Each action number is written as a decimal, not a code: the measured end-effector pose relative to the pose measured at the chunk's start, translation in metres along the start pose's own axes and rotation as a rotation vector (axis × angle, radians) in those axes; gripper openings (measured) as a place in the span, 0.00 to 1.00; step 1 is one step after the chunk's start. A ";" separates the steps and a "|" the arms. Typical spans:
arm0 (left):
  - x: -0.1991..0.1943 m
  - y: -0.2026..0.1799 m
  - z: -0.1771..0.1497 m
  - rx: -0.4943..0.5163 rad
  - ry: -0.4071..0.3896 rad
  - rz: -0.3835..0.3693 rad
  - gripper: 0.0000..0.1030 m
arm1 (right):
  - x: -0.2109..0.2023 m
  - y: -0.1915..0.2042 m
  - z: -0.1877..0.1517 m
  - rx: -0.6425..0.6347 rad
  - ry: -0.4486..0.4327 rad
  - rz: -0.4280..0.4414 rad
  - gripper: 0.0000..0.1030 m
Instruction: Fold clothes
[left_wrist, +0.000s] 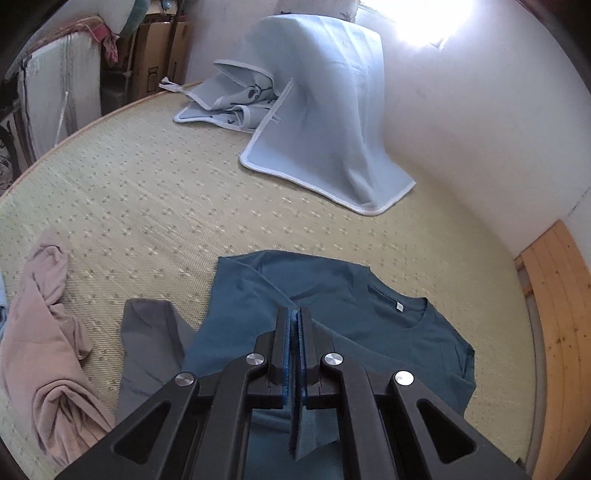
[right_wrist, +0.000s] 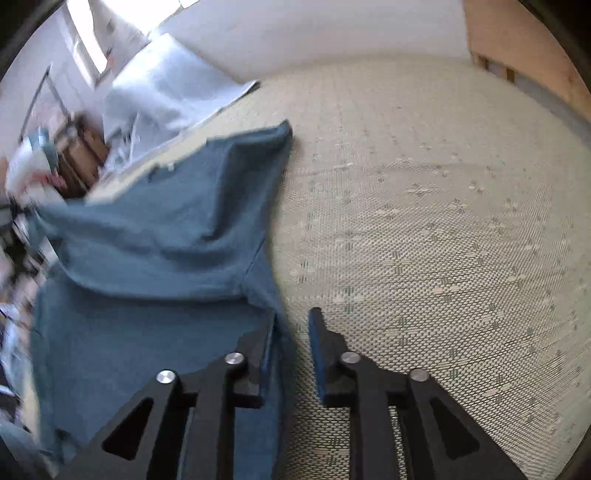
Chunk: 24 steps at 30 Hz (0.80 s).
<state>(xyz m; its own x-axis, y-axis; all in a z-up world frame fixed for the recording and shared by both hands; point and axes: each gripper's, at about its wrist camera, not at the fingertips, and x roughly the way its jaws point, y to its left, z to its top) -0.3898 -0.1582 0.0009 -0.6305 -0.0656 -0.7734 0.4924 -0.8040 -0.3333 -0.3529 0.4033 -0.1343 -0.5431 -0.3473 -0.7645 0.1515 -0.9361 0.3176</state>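
On your far left, a crumpled pink knit garment (left_wrist: 44, 343) lies at the mat's edge, with a flat grey cloth (left_wrist: 147, 343) just beside it. Next comes the teal cotton T-shirt (left_wrist: 332, 295), spread on the pale green woven bed mat (left_wrist: 147, 199) with its round collar toward the wall. Your left gripper (left_wrist: 294, 321) has its jaws together, clamped on a fold of that shirt; a strip of teal fabric hangs between the blue pads. Beyond it the mat lies bare up to a draped light-blue blanket with white trim (left_wrist: 325, 110). In the right wrist view, your right gripper (right_wrist: 291, 325) sits at the shirt's right edge, jaws apart, with the hem against the left pad but not pinched. To its right the textured mat runs open to the wooden bed frame (right_wrist: 524, 48).
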 end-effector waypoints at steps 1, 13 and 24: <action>0.000 0.000 -0.001 0.012 0.001 -0.012 0.02 | -0.007 -0.004 0.005 0.032 -0.019 0.026 0.33; 0.008 0.020 0.001 0.030 0.027 -0.170 0.02 | 0.020 0.026 0.154 0.032 -0.084 0.009 0.54; 0.029 0.039 0.000 0.035 0.054 -0.250 0.02 | 0.135 0.044 0.199 -0.048 0.119 -0.190 0.52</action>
<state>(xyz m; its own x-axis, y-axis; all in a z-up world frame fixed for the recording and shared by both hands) -0.3890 -0.1918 -0.0346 -0.6965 0.1690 -0.6974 0.3034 -0.8113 -0.4996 -0.5835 0.3267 -0.1119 -0.4645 -0.1663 -0.8698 0.0967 -0.9859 0.1368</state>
